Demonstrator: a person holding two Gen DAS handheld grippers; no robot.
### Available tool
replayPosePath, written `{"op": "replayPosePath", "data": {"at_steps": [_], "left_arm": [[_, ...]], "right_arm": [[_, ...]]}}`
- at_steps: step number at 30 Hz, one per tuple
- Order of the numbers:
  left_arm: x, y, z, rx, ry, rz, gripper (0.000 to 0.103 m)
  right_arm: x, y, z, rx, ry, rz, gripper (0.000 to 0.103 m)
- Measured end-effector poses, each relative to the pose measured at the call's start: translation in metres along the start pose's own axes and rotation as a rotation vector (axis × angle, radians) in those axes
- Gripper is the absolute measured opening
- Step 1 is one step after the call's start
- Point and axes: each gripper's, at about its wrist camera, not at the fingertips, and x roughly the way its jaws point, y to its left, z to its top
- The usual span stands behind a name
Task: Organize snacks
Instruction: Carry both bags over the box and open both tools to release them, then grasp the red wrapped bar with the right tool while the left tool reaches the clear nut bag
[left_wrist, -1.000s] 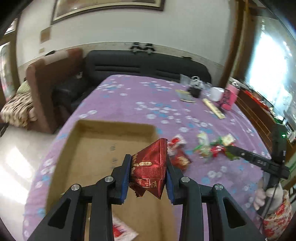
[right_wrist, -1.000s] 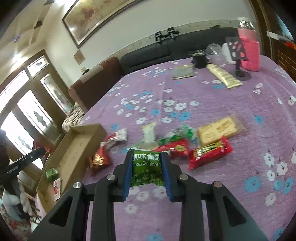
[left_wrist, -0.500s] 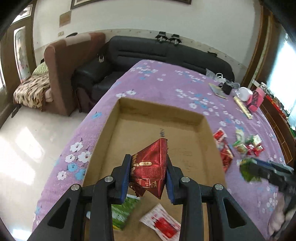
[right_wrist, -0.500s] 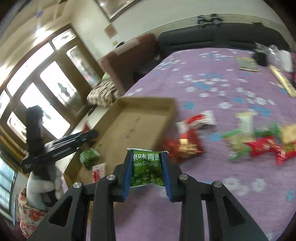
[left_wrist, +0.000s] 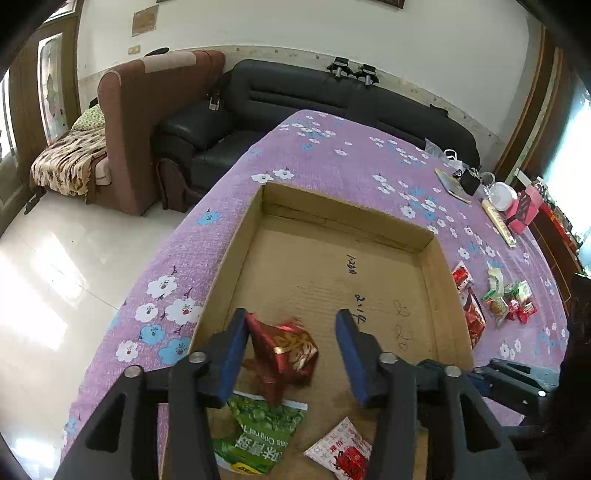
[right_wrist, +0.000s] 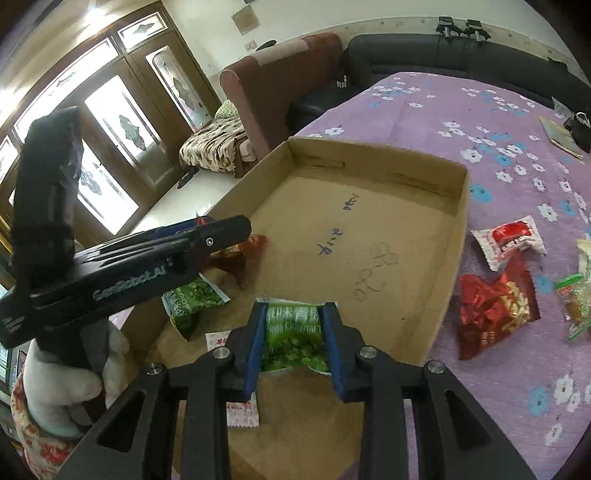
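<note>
A shallow cardboard box (left_wrist: 439, 273) (right_wrist: 458, 206) lies on the purple flowered tablecloth. My left gripper (left_wrist: 291, 350) is open over the box's near end; a red foil snack packet (left_wrist: 286, 354) sits loose between its fingers, touching the left pad. A green pea packet (left_wrist: 258, 432) and a white-red sachet (left_wrist: 340, 450) lie in the box below it. My right gripper (right_wrist: 293, 339) is shut on another green pea packet (right_wrist: 293, 336), held above the box's near end. The left gripper (right_wrist: 225, 236) shows in the right wrist view.
Loose snacks lie on the cloth right of the box: a red foil packet (right_wrist: 495, 306), a white-red packet (right_wrist: 511, 240), and several small ones (left_wrist: 509, 299). A black sofa (left_wrist: 332, 99) and brown armchair (left_wrist: 147, 122) stand beyond the table. The table edge drops to tiled floor at left.
My left gripper opened and let go of the red foil packet, which dropped between the fingers into the box. My right gripper carried the green packet left over the box.
</note>
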Motion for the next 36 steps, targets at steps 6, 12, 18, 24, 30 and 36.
{"op": "replayPosePath", "data": {"at_steps": [6, 12, 18, 24, 30, 36], "left_arm": [[-0.031, -0.015, -0.008, 0.016, -0.092, 0.134, 0.071], [-0.072, -0.047, -0.024, 0.066, -0.226, 0.319, 0.093], [-0.091, -0.085, -0.041, 0.150, -0.272, 0.371, 0.093], [-0.096, -0.112, -0.048, 0.214, -0.274, 0.373, 0.093], [-0.098, -0.127, -0.050, 0.243, -0.267, 0.368, 0.093], [-0.094, -0.140, -0.052, 0.269, -0.253, 0.364, 0.094]], "right_arm": [[-0.020, 0.004, -0.004, -0.034, -0.055, -0.016, 0.034], [-0.050, -0.017, -0.012, 0.009, -0.113, -0.030, 0.038], [-0.074, -0.045, -0.029, 0.065, -0.142, -0.061, 0.039], [-0.086, -0.076, -0.043, 0.128, -0.146, -0.085, 0.039], [-0.100, -0.100, -0.053, 0.179, -0.166, -0.099, 0.039], [-0.117, -0.124, -0.060, 0.219, -0.188, -0.124, 0.039]]}}
